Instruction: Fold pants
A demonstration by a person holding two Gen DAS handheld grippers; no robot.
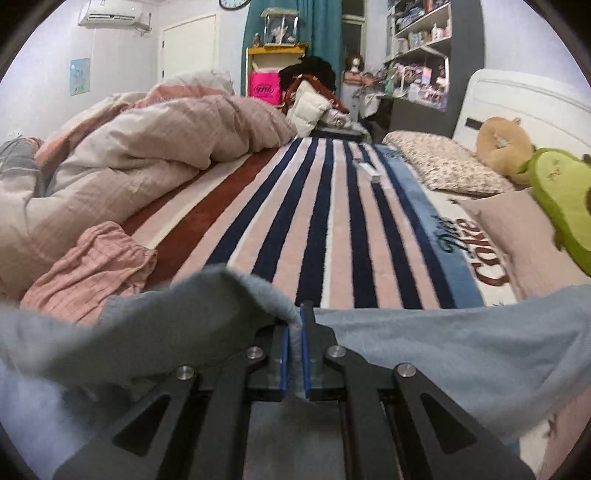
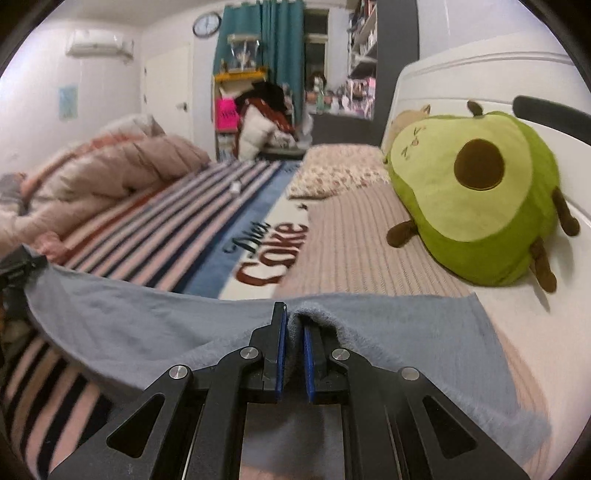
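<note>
A bedroom with pale walls was seen, in which a white air conditioner (image 1: 115,14) was mounted high beside a white door (image 1: 188,46), and a round wall clock (image 2: 207,24) was hung next to teal curtains (image 1: 321,27). The bed was covered by a striped blanket (image 1: 314,221), on which a rumpled pink duvet (image 1: 147,140) was heaped to one side, while a floral pillow (image 1: 443,164) and an avocado plush (image 2: 476,192) were set against the white headboard (image 1: 517,107). Crowded shelves (image 1: 421,33) and a yellow-topped rack (image 1: 277,50) were ranged along the far wall.
</note>
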